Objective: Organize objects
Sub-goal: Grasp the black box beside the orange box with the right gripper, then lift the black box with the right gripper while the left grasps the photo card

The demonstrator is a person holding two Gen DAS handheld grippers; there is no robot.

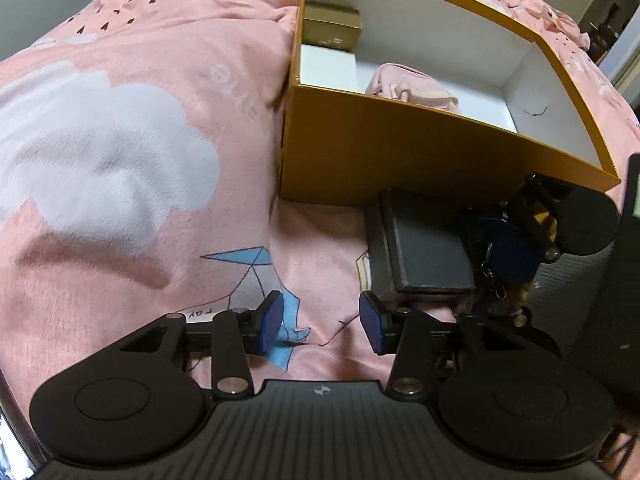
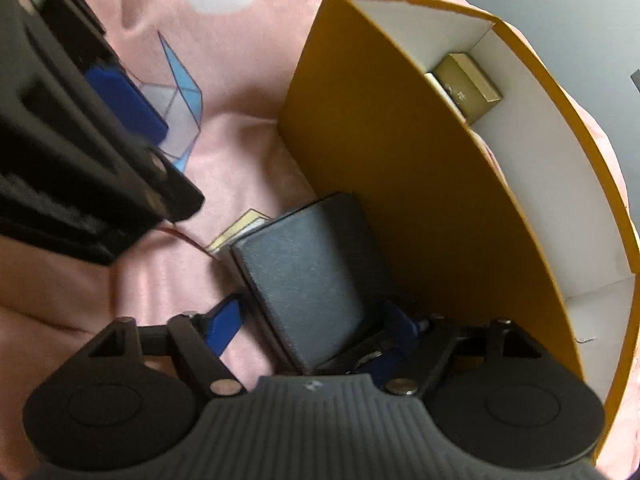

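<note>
Inside one orange box [image 1: 400,136], one gold box [image 1: 332,26], one pink pouch [image 1: 412,88]; outside, one grey box [image 2: 312,280] between the spread right gripper [image 2: 316,322]; left gripper [image 1: 322,322] empty, agape.

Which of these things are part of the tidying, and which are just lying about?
Part of the job:
- orange box, open on top
- dark grey box between the right gripper's open fingers
- gold box, white box and pink pouch, already inside
- left gripper, open and empty

Just there:
- pink blanket
- doorway behind
</note>
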